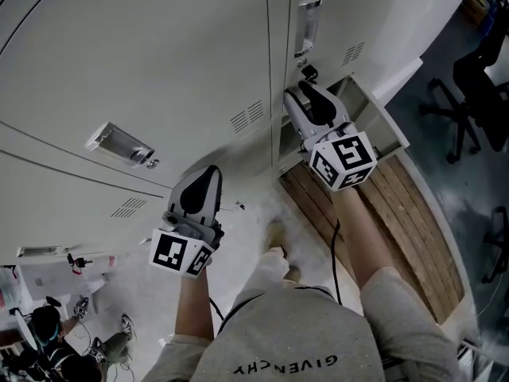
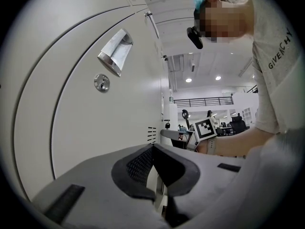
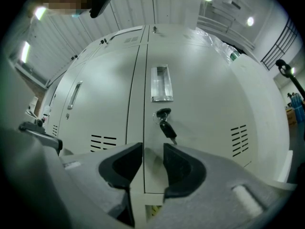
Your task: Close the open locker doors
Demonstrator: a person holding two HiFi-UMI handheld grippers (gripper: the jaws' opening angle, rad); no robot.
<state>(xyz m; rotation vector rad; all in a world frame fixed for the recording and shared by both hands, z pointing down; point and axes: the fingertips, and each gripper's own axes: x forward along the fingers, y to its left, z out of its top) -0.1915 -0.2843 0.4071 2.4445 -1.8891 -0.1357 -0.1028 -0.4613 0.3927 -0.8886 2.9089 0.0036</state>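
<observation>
Right gripper (image 3: pixel 152 148) at the keyed door (image 3: pixel 205 104).
We hold its jaws apart and empty, the door's left edge showing between them, the key (image 3: pixel 167 126) just above. Our left gripper (image 2: pixel 152 147), jaws together on nothing, points along a neighbouring door (image 2: pixel 71 128).

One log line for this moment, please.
left gripper shut | right gripper open, facing keyed locker door | lower locker door open
</observation>
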